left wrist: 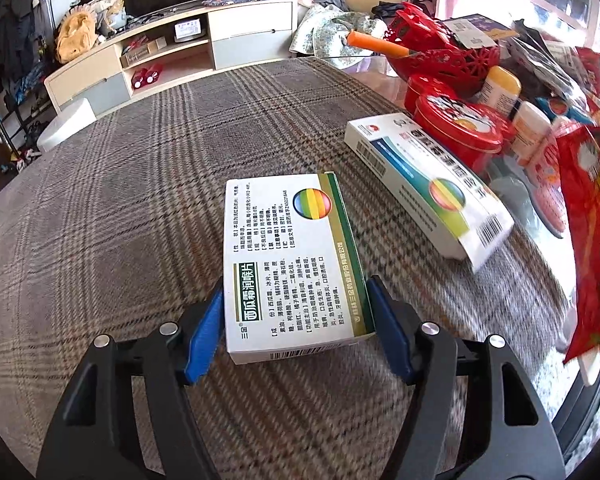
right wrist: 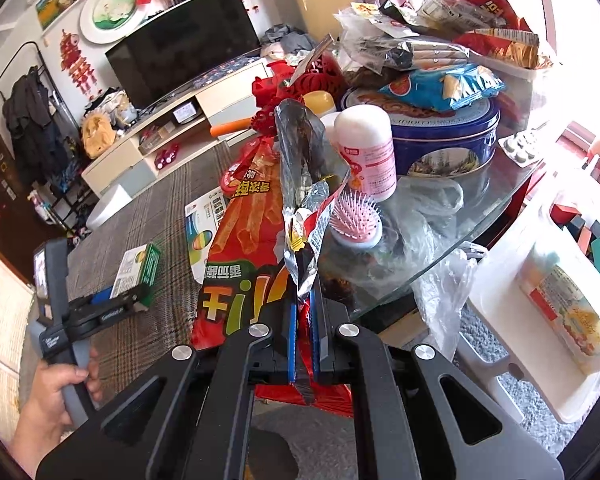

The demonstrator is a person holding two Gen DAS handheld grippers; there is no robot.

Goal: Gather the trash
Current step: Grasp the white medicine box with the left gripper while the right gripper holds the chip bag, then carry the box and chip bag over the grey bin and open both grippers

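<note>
My left gripper point(left wrist: 296, 320) is shut on a white and green medicine box point(left wrist: 288, 256), its blue pads pressing both long sides just above the plaid tablecloth point(left wrist: 120, 200). The same box point(right wrist: 138, 270) and left gripper point(right wrist: 112, 304) show in the right wrist view. My right gripper point(right wrist: 303, 344) is shut on a red snack bag point(right wrist: 248, 264) with a torn silver foil top point(right wrist: 304, 156), held over the table's near edge. A second white medicine box point(left wrist: 428, 184) lies to the right of the held one.
Clutter fills the glass table end: a red round tin point(left wrist: 460, 128), a red basket point(left wrist: 440, 48), a blue cookie tin point(right wrist: 444, 140), a white and pink bottle point(right wrist: 368, 152), a pink hairbrush point(right wrist: 356, 220), snack bags point(right wrist: 440, 84). A white bin point(right wrist: 540, 320) stands right of the table.
</note>
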